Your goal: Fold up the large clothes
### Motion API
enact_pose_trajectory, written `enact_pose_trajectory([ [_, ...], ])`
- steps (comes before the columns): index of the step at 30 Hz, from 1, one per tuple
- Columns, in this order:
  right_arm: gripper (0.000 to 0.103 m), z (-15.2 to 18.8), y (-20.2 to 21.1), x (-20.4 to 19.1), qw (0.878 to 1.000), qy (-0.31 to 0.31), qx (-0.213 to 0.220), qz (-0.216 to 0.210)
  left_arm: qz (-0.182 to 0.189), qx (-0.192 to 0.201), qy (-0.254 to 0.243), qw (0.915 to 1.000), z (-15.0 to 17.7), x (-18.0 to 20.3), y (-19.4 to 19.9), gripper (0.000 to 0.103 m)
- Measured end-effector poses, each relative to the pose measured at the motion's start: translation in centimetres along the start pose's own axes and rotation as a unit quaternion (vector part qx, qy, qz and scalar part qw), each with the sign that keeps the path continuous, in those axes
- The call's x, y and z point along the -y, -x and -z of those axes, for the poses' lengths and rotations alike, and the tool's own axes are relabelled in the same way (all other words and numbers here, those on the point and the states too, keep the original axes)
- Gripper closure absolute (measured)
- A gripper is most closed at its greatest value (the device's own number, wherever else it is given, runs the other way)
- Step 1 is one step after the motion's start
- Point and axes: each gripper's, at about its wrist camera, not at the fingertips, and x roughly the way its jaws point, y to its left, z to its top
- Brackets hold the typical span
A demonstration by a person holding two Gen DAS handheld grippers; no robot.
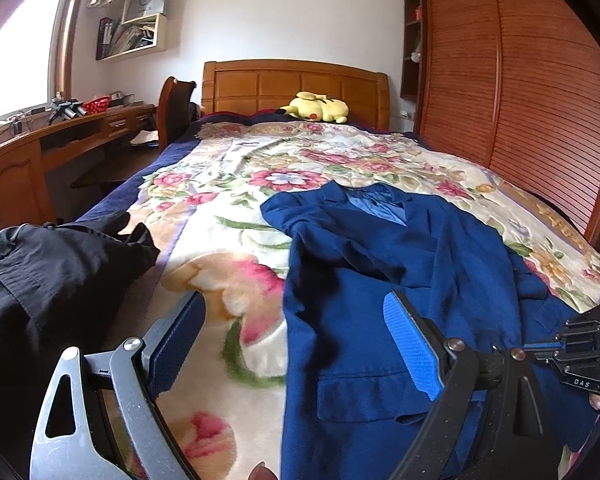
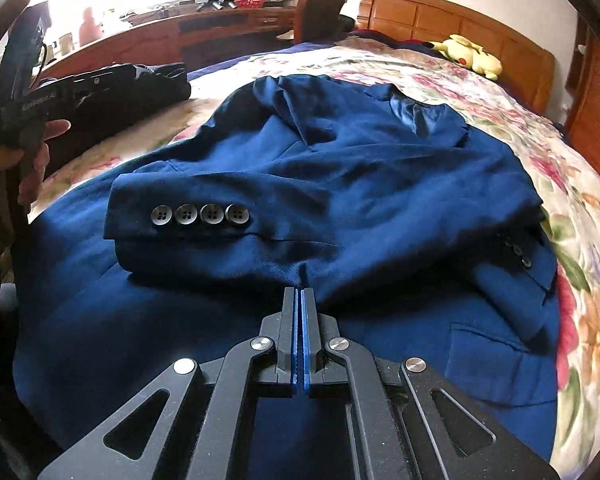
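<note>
In the left wrist view, the left tongs (image 1: 296,340) stand wide apart and hold nothing, above the edge of the blue jacket (image 1: 400,264), which lies on the bed's floral blanket (image 1: 228,240). In the right wrist view, the right tongs (image 2: 301,300) are pressed together and empty, over the jacket's folded sleeve (image 2: 220,220).
</note>
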Motion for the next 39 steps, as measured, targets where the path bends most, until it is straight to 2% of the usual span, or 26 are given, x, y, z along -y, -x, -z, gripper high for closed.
enact_pose_trajectory([
  [4, 0.102, 0.3, 1.0, -0.2, 1.0, -0.019, 0.013, 0.013, 0.01, -0.005, -0.014, 0.9998, 0.3, 1.0, 0.1, 0.012],
  [9, 0.09, 0.7, 2.4, 0.0, 0.998, -0.04, 0.026, 0.041, 0.035, -0.02, -0.03, 0.9988, 0.6, 2.7, 0.0, 0.012],
  [12, 0.072, 1.1, 3.9, 0.7, 0.996, -0.052, 0.043, 0.061, 0.05, -0.031, -0.036, 0.9976, 0.9, 3.5, -0.2, 0.012],
  [13, 0.059, 1.2, 4.3, 1.0, 0.995, -0.058, 0.049, 0.059, 0.057, -0.038, -0.038, 0.9969, 1.0, 3.7, -0.3, 0.012],
  [14, 0.05, 1.4, 4.7, 1.4, 0.995, -0.065, 0.055, 0.055, 0.062, -0.044, -0.04, 0.9963, 1.2, 4.0, -0.5, 0.012],
  [19, 0.05, 2.2, 5.1, 3.1, 0.991, -0.076, 0.053, 0.099, 0.086, -0.088, -0.053, 0.991, 2.2, 4.9, -1.9, 0.012],
  [23, 0.05, 2.8, 4.0, 4.4, 0.989, -0.085, 0.027, 0.119, 0.092, -0.12, -0.066, 0.9863, 3.2, 5.6, -2.9, 0.012],
  [29, 0.05, 2.7, 2.8, 5.5, 0.987, -0.114, 0.008, 0.11, 0.098, -0.14, -0.067, 0.983, 3.8, 5.6, -3.3, 0.012],
  [34, 0.05, 2.8, 2.3, 5.6, 0.987, -0.12, 0.006, 0.109, 0.103, -0.163, -0.092, 0.9769, 4.5, 6.8, -3.6, 0.013],
  [37, 0.05, 3.0, 2.2, 5.7, 0.987, -0.122, 0.01, 0.107, 0.097, -0.176, -0.103, 0.9742, 4.9, 7.3, -3.9, 0.024],
  [38, 0.05, 3.1, 2.1, 5.8, 0.987, -0.123, 0.01, 0.106, 0.095, -0.181, -0.103, 0.9735, 4.9, 7.3, -4.1, 0.036],
  [39, 0.05, 3.2, 2.0, 5.8, 0.987, -0.124, 0.011, 0.105, 0.093, -0.188, -0.103, 0.9723, 5.1, 7.3, -4.3, 0.043],
])
